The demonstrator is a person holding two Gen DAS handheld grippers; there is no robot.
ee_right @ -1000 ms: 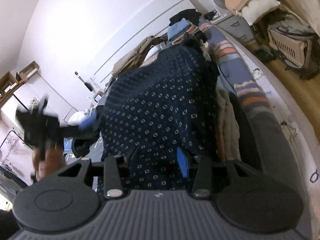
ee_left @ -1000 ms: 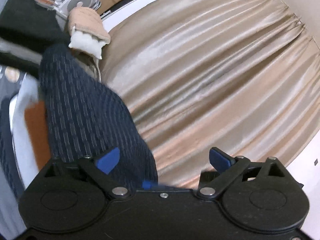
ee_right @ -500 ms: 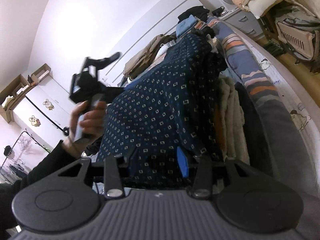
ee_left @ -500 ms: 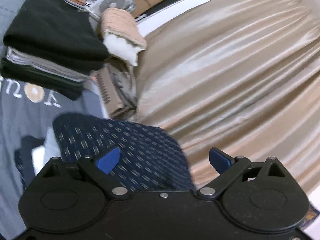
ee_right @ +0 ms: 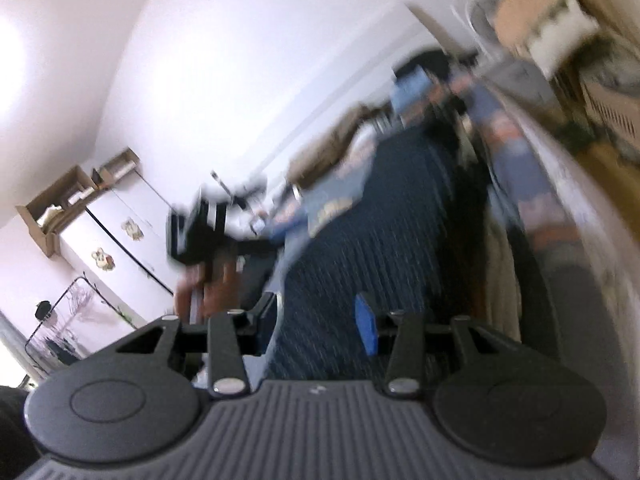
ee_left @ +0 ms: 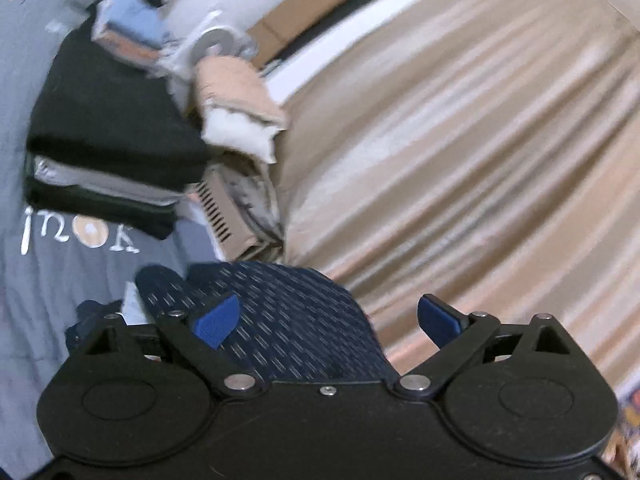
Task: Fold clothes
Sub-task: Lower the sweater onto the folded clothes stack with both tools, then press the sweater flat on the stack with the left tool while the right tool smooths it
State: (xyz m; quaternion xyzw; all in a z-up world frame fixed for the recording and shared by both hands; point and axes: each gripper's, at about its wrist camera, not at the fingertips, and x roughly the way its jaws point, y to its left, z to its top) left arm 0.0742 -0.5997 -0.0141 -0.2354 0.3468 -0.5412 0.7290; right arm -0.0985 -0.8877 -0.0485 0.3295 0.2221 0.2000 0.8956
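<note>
A navy garment with a small light pattern (ee_left: 280, 312) lies bunched under and between the fingers of my left gripper (ee_left: 327, 320), which is open with its blue pads (ee_left: 216, 320) far apart. The right wrist view is blurred by motion. There the same garment (ee_right: 400, 220) stretches away over the bed and fills the narrow gap of my right gripper (ee_right: 318, 320), which looks shut on it. A hand (ee_right: 200, 292) holds the left gripper (ee_right: 200, 232) up at the left of that view.
A stack of folded dark and grey clothes (ee_left: 108, 120) sits on grey bedding with white letters (ee_left: 72, 264). A beige curtain (ee_left: 460, 160) fills the right. A beige and white cushion (ee_left: 236, 108) and a fan (ee_left: 212, 40) stand behind. White wardrobe (ee_right: 120, 248) at left.
The garment that hung tall beside the open left gripper has dropped onto the bed under it. The right gripper keeps the fabric and is now moving fast. The left gripper swung up beside it.
</note>
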